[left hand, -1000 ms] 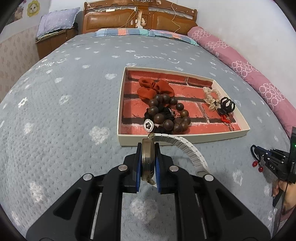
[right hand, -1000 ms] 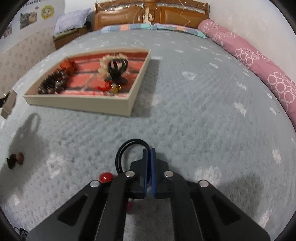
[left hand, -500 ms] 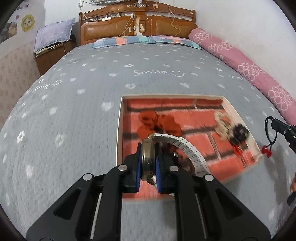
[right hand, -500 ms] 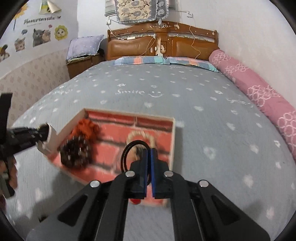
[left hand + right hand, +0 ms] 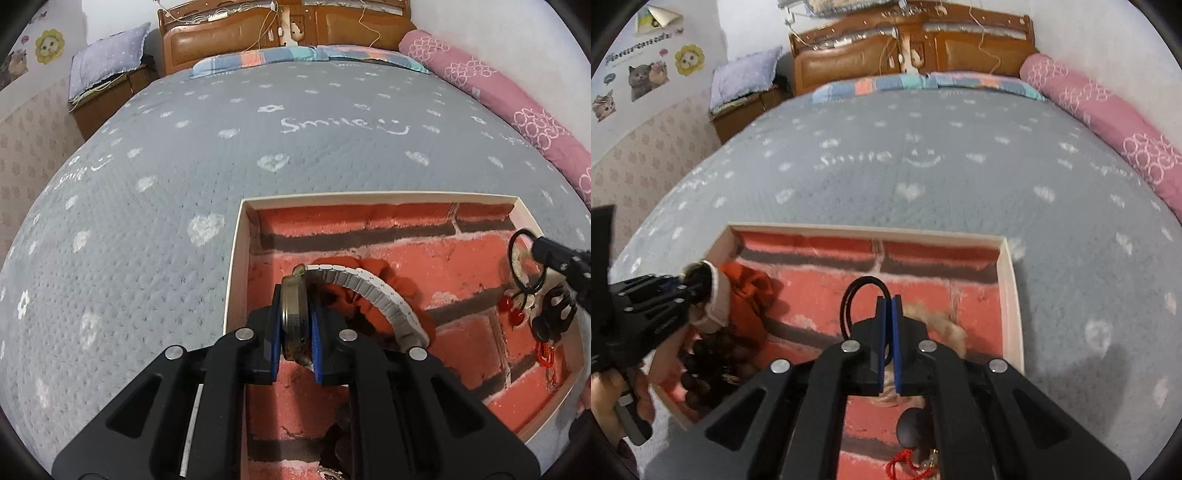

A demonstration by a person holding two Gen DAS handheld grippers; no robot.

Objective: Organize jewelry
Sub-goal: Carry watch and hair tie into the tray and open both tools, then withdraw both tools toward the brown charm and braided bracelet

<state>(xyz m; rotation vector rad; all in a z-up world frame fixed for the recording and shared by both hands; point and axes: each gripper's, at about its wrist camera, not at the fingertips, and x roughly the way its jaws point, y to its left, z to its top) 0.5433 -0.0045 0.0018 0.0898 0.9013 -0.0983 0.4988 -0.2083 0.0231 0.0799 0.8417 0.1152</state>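
My left gripper point(image 5: 294, 325) is shut on a watch point(image 5: 291, 317) with a white link band point(image 5: 373, 291), held above the left part of a shallow cream tray point(image 5: 236, 258) with a brick-pattern floor. My right gripper point(image 5: 888, 332) is shut on a black hair tie point(image 5: 849, 299) with red cherry beads point(image 5: 511, 310), held above the tray's right part point(image 5: 1010, 295). In the tray lie an orange scrunchie point(image 5: 750, 291), dark wooden beads point(image 5: 709, 362), a cream scrunchie point(image 5: 942, 325) and a black claw clip point(image 5: 554, 314).
The tray sits on a grey bedspread point(image 5: 184, 184) with white hearts. A wooden headboard point(image 5: 912, 48) stands at the far end, a pink bolster point(image 5: 498, 96) along the right and a nightstand with a pillow point(image 5: 746, 88) at the far left.
Both grippers have moved forward from the bedspread to above the tray, each still holding its item. The right one lifted the hair tie off the bed.
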